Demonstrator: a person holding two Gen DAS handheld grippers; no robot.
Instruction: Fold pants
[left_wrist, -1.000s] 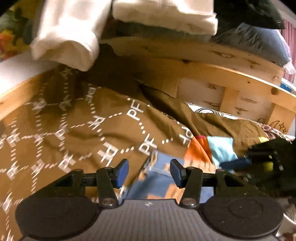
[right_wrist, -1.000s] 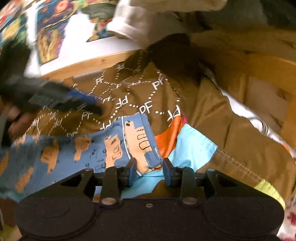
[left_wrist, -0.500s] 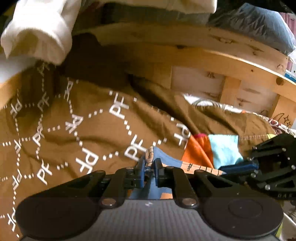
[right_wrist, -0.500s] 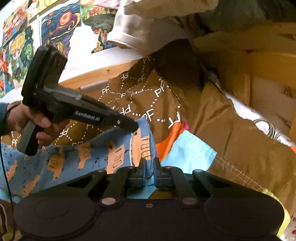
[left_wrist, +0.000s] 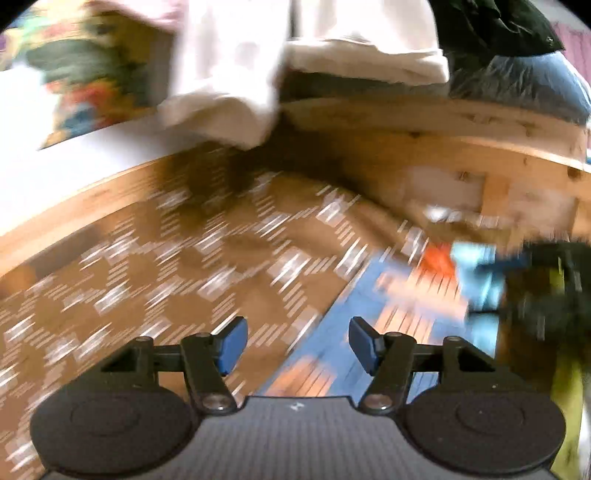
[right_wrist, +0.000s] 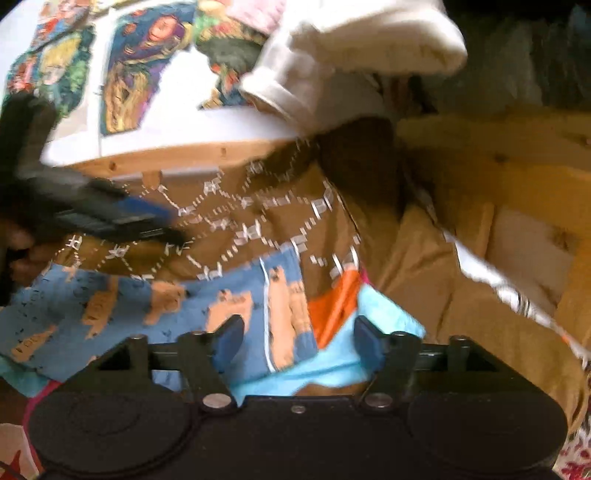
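Observation:
The blue pants with orange animal prints (right_wrist: 155, 314) lie flat on a brown blanket with a white PF pattern (right_wrist: 258, 221). My right gripper (right_wrist: 299, 345) is open just above the pants' right edge, holding nothing. My left gripper (left_wrist: 294, 345) is open and empty above the line where the pants (left_wrist: 369, 332) meet the blanket (left_wrist: 147, 288); that view is blurred by motion. The left gripper also shows at the left of the right wrist view (right_wrist: 110, 218), and the right gripper at the right of the left wrist view (left_wrist: 535, 280).
A wooden bed frame (left_wrist: 443, 155) runs behind the blanket. White folded cloth (left_wrist: 240, 74) and dark bedding (left_wrist: 517, 81) hang over the rail. Orange and light blue patchwork (right_wrist: 351, 306) lies under the pants' right edge. Colourful pictures (right_wrist: 129, 74) hang on the wall.
Both grippers were shut on the pants' edge half a second ago. Both have opened and let the pants go, and both have drawn back; the left one is still moving.

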